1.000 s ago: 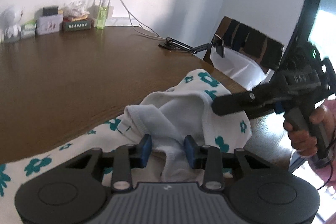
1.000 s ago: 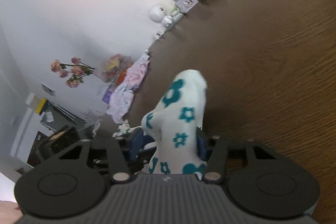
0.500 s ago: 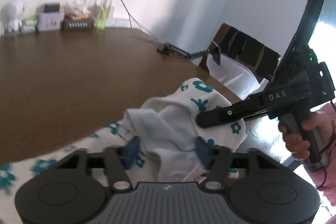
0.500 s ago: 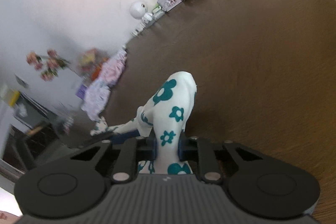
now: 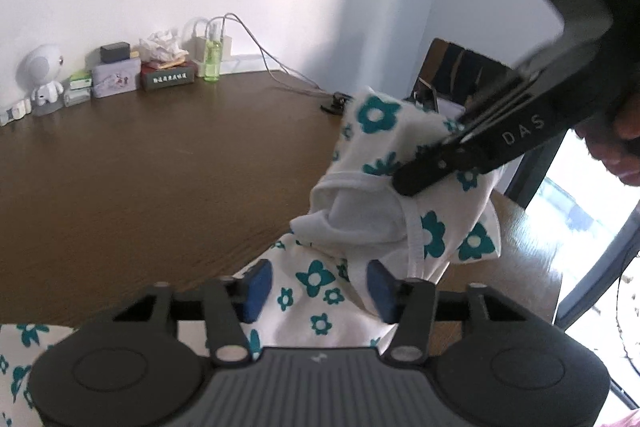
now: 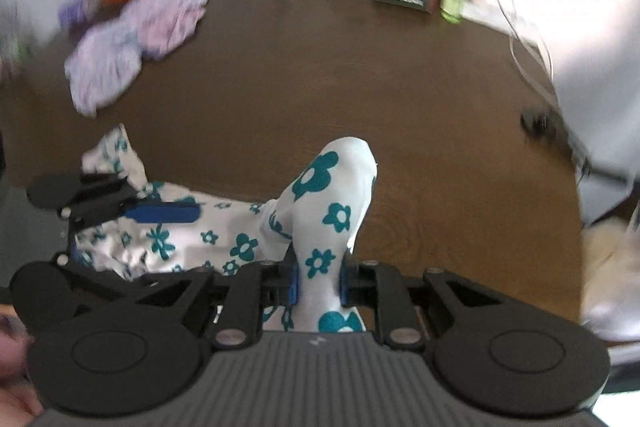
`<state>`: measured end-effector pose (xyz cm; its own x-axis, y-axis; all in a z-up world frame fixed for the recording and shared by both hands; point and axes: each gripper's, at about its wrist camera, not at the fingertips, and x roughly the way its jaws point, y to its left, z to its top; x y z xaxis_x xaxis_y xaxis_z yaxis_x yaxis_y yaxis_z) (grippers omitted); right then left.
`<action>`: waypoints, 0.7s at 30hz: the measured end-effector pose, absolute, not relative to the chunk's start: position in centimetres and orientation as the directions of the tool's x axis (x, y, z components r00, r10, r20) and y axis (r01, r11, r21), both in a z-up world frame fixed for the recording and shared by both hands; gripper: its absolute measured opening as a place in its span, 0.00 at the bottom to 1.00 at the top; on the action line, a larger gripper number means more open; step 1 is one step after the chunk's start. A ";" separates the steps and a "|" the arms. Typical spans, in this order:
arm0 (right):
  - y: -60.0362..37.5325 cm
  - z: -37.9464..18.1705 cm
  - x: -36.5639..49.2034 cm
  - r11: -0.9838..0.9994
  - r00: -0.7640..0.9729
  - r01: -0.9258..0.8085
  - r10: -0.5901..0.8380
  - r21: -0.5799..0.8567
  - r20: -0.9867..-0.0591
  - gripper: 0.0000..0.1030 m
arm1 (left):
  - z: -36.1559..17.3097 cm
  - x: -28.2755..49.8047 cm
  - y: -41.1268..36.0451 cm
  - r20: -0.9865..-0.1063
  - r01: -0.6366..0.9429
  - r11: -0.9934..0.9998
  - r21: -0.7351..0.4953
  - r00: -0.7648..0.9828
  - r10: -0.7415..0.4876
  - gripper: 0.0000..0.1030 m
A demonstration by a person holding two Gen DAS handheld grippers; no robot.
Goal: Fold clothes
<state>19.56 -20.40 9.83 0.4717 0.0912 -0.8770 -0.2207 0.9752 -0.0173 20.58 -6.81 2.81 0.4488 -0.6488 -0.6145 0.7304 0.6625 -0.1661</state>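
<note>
Partly hidden: floral garment (image 6: 320,211) behind right tongs (image 6: 318,285).

table (image 5: 140,167): brown wood
back edge: white robot toy (image 5: 44,75), tins, green bottle (image 5: 212,61)
wall: white

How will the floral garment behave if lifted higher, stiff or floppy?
Likely floppy: the garment bends and sags between the right gripper and the left gripper. Probably light; a pinched fold stands up unsupported. The left jaws are closing around loose cloth, so it may slip.
</note>
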 end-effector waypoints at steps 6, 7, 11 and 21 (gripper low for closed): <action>-13.7 9.1 20.1 0.925 0.447 -0.309 -0.065 -0.222 -0.892 0.17 | 1.3 21.0 -5.6 -0.609 0.714 0.667 -0.215 0.436 -0.663 0.37; -12.8 8.8 20.1 0.916 0.442 -0.321 -0.080 -0.241 -0.894 0.17 | 1.3 21.0 -4.9 -0.600 0.709 0.665 -0.236 0.432 -0.673 0.37; -9.8 7.3 20.7 0.876 0.437 -0.347 -0.163 -0.333 -0.885 0.18 | 1.8 20.3 -1.2 -0.563 0.691 0.668 -0.276 0.447 -0.695 0.39; -4.5 4.9 21.8 0.866 0.430 -0.326 -0.221 -0.379 -0.875 0.26 | 1.9 19.2 7.4 -0.514 0.619 0.717 -0.320 0.522 -0.681 0.49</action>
